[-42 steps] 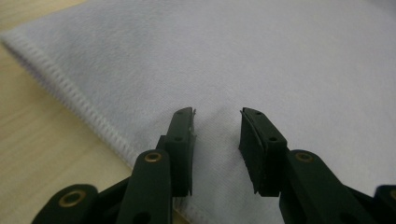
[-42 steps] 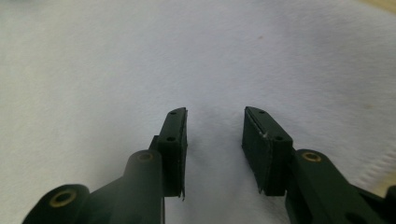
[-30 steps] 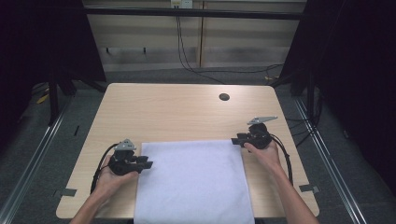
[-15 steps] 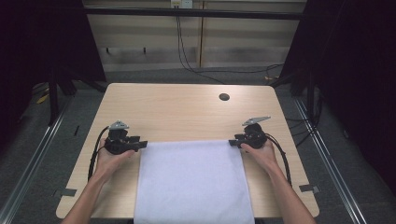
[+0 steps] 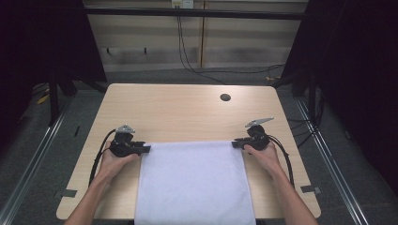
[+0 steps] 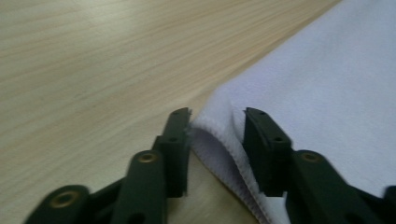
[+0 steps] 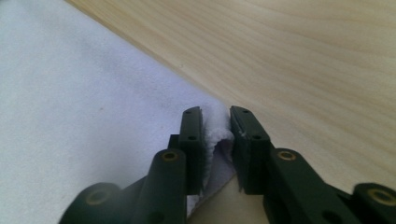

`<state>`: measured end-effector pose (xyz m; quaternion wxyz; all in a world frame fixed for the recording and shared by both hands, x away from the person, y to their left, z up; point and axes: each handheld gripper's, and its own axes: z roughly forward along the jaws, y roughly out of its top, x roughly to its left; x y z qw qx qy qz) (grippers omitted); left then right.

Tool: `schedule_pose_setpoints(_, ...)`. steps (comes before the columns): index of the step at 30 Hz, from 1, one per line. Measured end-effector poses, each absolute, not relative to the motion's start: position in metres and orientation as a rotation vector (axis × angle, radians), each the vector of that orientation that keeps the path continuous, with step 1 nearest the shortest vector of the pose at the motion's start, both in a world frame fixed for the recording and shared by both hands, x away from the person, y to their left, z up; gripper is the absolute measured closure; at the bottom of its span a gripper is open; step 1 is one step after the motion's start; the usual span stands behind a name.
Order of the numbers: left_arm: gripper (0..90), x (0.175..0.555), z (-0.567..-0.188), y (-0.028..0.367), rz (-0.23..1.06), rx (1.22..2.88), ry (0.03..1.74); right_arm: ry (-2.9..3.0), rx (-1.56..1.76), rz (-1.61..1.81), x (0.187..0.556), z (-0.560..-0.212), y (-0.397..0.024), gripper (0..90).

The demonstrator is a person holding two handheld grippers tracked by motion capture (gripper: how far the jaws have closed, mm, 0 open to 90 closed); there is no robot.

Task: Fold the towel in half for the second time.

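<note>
Both grippers had just been closing on the white cloth's point(image 5: 195, 180) far corners: the right gripper point(image 7: 215, 122) pinched its corner, the left gripper point(image 6: 215, 126) seemingly not yet clamped. Next, probably, lifting to fold.

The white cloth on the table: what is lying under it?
Under the white cloth shows just the wooden table. Its corners are lifted between the jaws of the left claw and right claw. Whatever lies beneath its flat middle is covered.
</note>
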<state>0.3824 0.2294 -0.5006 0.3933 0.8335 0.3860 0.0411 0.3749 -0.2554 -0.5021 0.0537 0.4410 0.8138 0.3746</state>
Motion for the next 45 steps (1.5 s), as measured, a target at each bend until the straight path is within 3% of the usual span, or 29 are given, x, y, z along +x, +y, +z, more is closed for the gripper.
schedule_pose_setpoints(3,79.6,0.381,-0.5,0.229,0.093,2.126,0.948,2.489,1.362,1.152,0.375,-0.501,-0.256,82.9)
schedule_pose_setpoints(6,83.7,0.38,-0.497,0.23,0.086,2.118,0.952,2.493,1.365,1.155,0.373,-0.497,-0.256,84.9)
schedule_pose_setpoints(15,84.7,0.388,-0.474,0.232,0.133,2.046,0.945,2.419,1.327,1.254,0.378,-0.466,-0.264,86.2)
schedule_pose_setpoints(33,85.8,0.432,-0.41,0.222,0.309,1.936,0.957,2.231,1.284,1.308,0.426,-0.393,-0.271,87.0)
schedule_pose_setpoints(39,86.1,0.43,-0.386,0.224,0.325,1.855,0.921,2.191,1.24,1.362,0.42,-0.379,-0.277,87.4)
schedule_pose_setpoints(45,86.4,0.408,-0.393,0.225,0.275,1.865,0.877,2.218,1.16,1.406,0.396,-0.376,-0.279,87.6)
